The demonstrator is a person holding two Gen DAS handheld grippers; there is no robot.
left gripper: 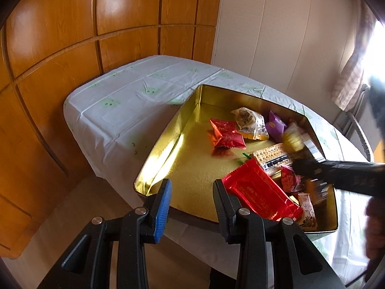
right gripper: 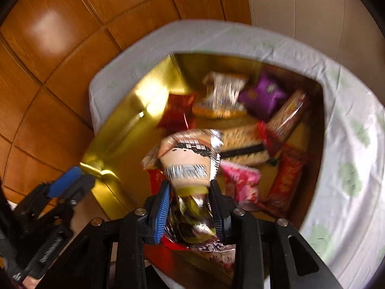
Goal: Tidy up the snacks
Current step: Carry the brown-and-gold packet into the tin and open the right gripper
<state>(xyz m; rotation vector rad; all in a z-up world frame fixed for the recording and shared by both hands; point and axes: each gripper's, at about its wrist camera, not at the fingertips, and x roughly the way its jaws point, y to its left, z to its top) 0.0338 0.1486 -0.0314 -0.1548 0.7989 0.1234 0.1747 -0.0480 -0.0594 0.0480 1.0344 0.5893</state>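
- A gold tin (right gripper: 113,130) on a white-clothed table (right gripper: 349,125) holds mixed snack packets.
- The right gripper (right gripper: 190,207), above the tin's near edge, has a tan snack packet (right gripper: 187,168) between its jaws; whether they press it is unclear.
- The left gripper (left gripper: 192,200) hangs empty, jaws apart, over the tin's near rim.
- Best released low, over the tin's bare gold floor.

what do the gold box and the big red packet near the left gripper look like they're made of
Gold box: likely thin sheet metal, a tin; its walls mirror the light and its floor looks finely textured gold.
Big red packet: probably glossy plastic or foil film; it creases, shines, and has a serrated sealed edge.
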